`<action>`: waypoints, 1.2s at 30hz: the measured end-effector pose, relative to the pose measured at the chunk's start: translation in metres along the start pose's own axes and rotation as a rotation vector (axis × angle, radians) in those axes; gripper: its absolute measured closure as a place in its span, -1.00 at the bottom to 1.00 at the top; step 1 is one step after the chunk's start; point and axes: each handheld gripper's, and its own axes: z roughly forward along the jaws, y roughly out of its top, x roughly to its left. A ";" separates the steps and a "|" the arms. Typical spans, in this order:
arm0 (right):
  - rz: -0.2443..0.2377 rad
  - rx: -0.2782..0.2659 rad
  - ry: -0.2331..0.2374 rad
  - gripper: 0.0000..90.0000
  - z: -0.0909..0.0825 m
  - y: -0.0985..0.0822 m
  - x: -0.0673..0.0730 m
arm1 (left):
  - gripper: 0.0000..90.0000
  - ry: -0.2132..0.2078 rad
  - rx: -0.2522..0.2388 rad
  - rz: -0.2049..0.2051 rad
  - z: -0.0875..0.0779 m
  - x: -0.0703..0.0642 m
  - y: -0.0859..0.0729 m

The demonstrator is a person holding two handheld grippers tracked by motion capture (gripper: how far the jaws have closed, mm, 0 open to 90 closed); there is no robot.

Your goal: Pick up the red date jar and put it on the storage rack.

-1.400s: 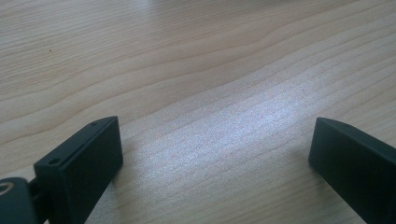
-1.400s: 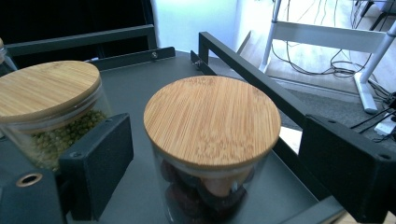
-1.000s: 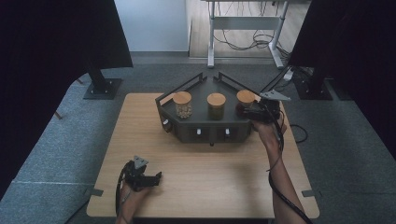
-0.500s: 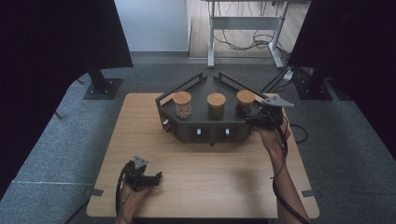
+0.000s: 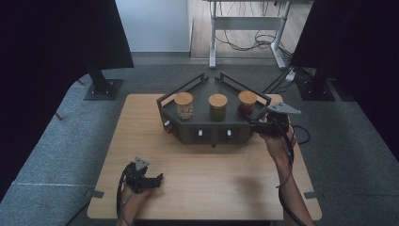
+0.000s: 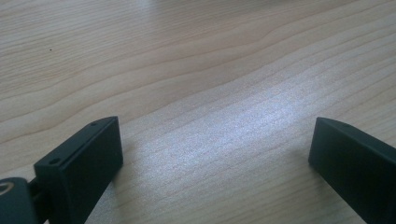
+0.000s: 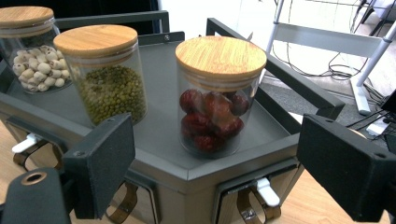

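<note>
High view: three lidded jars on one rack; two claws, left and right, both released.

Dim, soft high view with dark corners; glare sheens the table, perhaps from overhead.

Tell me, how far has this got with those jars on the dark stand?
Nothing looks done yet: all three jars stand lidded on the stand. In hand: the right gripper faces the jar of red fruit with its jaws open and clear of the glass. The left gripper lies open over bare table. Probably left: closing on that jar and lifting it.
</note>
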 end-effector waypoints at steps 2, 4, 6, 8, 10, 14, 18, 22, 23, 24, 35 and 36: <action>0.000 -0.001 0.003 -0.76 -0.003 -0.002 0.001 | -0.94 0.000 0.000 0.000 0.000 0.000 0.000; -0.002 -0.001 0.004 -0.76 -0.005 -0.003 0.002 | -0.94 0.000 0.000 0.000 0.000 0.000 0.000; -0.004 0.002 0.007 -0.76 -0.008 -0.005 0.003 | -0.94 0.000 0.000 0.000 0.000 0.000 0.000; -0.005 -0.003 0.007 -0.76 -0.010 -0.006 0.003 | -0.94 0.000 0.000 0.000 0.000 0.000 0.000; -0.002 -0.003 0.008 -0.76 -0.012 -0.007 0.003 | -0.94 0.000 -0.001 0.000 0.000 0.000 0.000; -0.003 -0.001 0.011 -0.76 -0.016 -0.012 0.005 | -0.94 0.000 -0.001 0.000 0.000 0.000 0.000; -0.005 -0.002 0.014 -0.76 -0.021 -0.018 0.007 | -0.94 0.000 -0.001 0.000 0.000 0.000 0.000; -0.015 0.005 0.014 -0.76 -0.025 -0.025 0.009 | -0.94 -0.001 -0.001 -0.001 0.000 0.000 0.000; -0.013 0.006 0.016 -0.76 -0.026 -0.027 0.010 | -0.94 -0.001 -0.001 -0.001 0.000 0.000 0.000; -0.011 0.006 0.017 -0.76 -0.027 -0.028 0.010 | -0.94 0.000 -0.001 -0.001 0.000 0.000 0.000; -0.014 0.003 0.015 -0.76 -0.040 -0.042 0.012 | -0.94 0.000 0.001 0.000 0.000 0.000 0.000; -0.014 0.003 0.015 -0.76 -0.041 -0.044 0.013 | -0.94 0.001 0.000 0.000 0.000 0.000 0.000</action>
